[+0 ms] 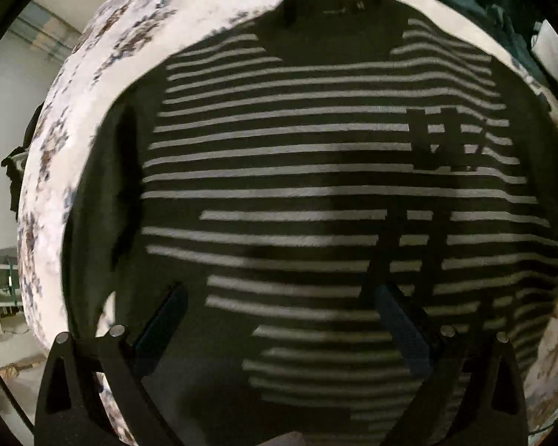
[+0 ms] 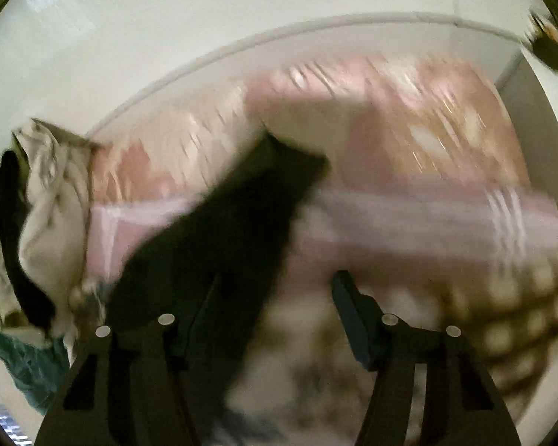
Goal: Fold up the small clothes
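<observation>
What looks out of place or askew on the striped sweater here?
The striped sweater lies flat on the floral cover, but its sleeve is folded in along one side; otherwise nothing stands out.

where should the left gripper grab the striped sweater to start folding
Take the striped sweater by the dark left sleeve edge, coming from the left side. It lies flat, collar away, and that sleeve lies along the body near the floral cover, so it lifts across easily.
</observation>
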`<state>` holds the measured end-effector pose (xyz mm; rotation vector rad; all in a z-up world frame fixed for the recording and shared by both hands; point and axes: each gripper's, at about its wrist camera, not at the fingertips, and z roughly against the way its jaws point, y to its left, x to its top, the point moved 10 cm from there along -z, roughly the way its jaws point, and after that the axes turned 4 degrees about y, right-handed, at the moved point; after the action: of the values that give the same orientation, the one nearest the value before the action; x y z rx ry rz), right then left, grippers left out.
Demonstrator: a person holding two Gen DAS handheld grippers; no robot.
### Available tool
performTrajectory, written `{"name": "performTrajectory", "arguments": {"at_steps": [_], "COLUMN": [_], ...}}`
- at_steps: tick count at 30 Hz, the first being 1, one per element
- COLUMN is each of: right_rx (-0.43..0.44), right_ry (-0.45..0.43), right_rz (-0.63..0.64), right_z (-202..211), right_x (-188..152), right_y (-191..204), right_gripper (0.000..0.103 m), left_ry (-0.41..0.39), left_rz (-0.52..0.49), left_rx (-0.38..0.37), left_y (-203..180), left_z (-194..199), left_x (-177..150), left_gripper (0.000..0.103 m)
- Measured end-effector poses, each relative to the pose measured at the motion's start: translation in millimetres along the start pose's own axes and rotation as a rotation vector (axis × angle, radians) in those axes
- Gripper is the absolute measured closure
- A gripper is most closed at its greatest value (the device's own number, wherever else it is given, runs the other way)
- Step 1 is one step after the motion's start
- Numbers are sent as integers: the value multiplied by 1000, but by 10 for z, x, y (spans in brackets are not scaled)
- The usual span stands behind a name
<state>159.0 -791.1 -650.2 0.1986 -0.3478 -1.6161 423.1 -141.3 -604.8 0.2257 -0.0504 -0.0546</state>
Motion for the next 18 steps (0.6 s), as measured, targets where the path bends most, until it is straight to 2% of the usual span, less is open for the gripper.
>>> {"name": "performTrajectory", "arguments": {"at_steps": [1,3,4,5,6,9,12,16,18], "right_rx": [11,7,-12,-14,-26,-46,-57,-16,45], "right_ry": [-15,-46,-63,-74,-85,-118,-166,-213,-216], "right_rz": [6,17,15,10,9,49,148,353,486], "right_z": [-47,-118,-137,-147,-151,-110,88,501,793], "right_x": [58,159,196,223,244,287,237,-128,-489], "right_y": [64,148,161,183,211,348,621,1373,1959], "right_gripper": [40,62,82,96,99,99,99,99,99], "left_ry": [1,1,-1,-2,-2,-9,-29,-54,-62], "left_rz": [-6,-7,-4,-1,1,27,58,121,157], "left_rx": [0,-7,-13,-16,-17,-25,-31,-17,-13], "left_y": [-20,-56,-51,-37,-27,87,274,715,977], "left_z": [-67,-138,-173,-197,-214,-221,-177,-102,-63], "left_x": [21,70,88,110,124,158,191,209,216], "left_gripper": [0,0,0,0,0,0,0,0,0]}}
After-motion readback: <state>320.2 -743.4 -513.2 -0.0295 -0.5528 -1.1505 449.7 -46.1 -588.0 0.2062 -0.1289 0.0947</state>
